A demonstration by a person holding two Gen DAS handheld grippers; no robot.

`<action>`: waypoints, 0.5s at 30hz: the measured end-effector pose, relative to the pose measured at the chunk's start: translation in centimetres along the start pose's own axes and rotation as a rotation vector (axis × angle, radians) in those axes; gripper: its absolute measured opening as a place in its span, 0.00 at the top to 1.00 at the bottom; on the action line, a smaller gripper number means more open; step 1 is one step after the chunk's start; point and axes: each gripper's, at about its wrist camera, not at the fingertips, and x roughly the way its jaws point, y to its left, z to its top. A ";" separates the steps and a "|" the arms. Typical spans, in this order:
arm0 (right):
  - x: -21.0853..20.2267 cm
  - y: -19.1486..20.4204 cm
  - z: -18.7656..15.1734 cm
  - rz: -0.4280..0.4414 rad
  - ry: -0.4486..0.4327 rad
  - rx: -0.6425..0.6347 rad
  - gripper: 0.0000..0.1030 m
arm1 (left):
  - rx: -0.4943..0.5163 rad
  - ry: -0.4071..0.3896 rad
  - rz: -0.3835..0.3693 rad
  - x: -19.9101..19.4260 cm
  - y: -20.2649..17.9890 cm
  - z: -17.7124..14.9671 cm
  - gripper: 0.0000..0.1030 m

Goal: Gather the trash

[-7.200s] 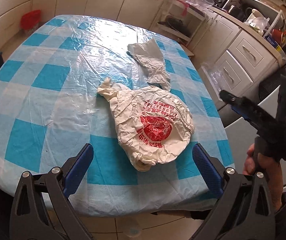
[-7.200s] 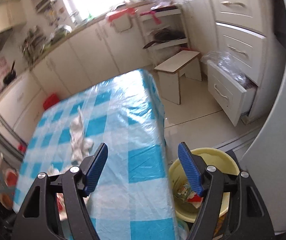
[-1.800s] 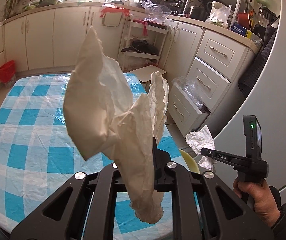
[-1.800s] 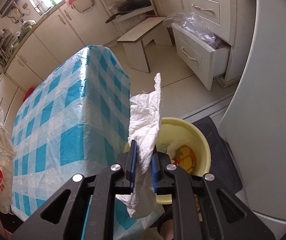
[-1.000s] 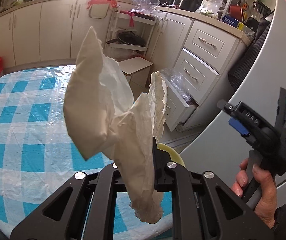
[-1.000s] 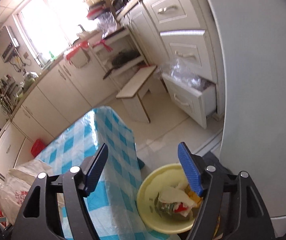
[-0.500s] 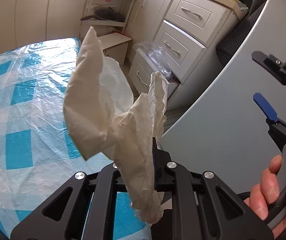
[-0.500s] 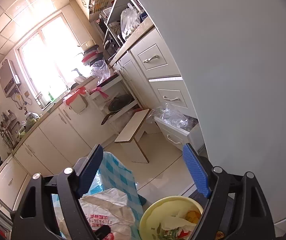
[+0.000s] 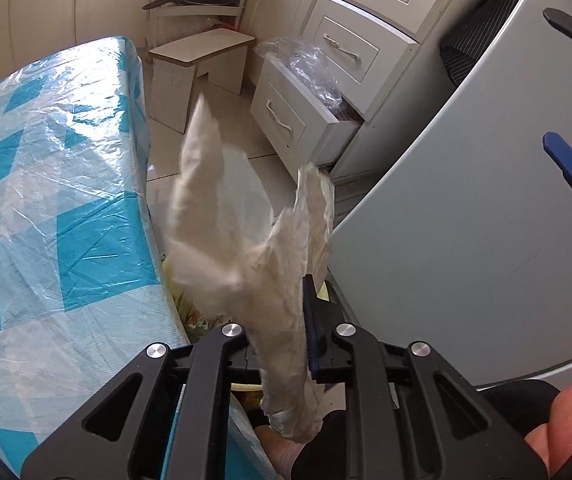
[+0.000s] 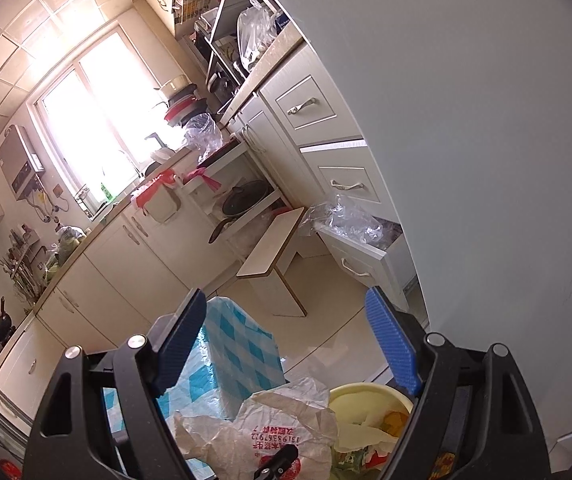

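Kitchen floor beside the blue-checked plastic-covered table (image 9: 54, 184): my left gripper (image 9: 282, 332), jaws now easing apart, has carried the crumpled cream plastic bag (image 9: 246, 248) over the yellow plastic bin (image 10: 370, 404) just below; right gripper (image 10: 290, 344) wide, emptied.

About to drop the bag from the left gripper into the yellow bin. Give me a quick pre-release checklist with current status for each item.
1. Crumpled bag between the left gripper pads: ok, though its jaws are opening and the bag looks motion-blurred.
2. Bag over the yellow bin: cannot tell; the right wrist view shows it beside the rim, partly overlapping.
3. Right gripper empty and open: ok.
4. Room in the bin: ok, trash sits below the rim.
5. Bag clear of the checked table cover: ok in the left wrist view.
6. Bin upright on the floor: ok.
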 end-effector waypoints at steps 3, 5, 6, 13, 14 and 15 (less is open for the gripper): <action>0.3 0.0 -0.1 -0.001 0.015 0.002 0.24 | -0.002 -0.009 0.006 -0.2 0.2 -0.1 0.61; 0.5 0.0 -0.1 -0.002 0.021 0.003 0.24 | -0.005 -0.023 0.013 -0.6 0.4 0.0 0.54; 0.5 0.1 -0.2 -0.004 0.023 0.002 0.24 | -0.006 -0.026 0.016 -0.8 0.4 0.0 0.51; 1.0 0.0 -0.4 -0.042 0.040 -0.020 0.23 | 0.012 -0.098 0.061 -5.0 0.6 -0.5 0.24; 0.9 0.0 -0.4 -0.048 0.038 -0.024 0.23 | 0.016 -0.117 0.076 -6.0 0.7 -0.8 0.18; 0.8 0.1 -0.5 -0.056 0.036 -0.033 0.23 | 0.018 -0.134 0.090 -7.0 0.9 -1.1 0.15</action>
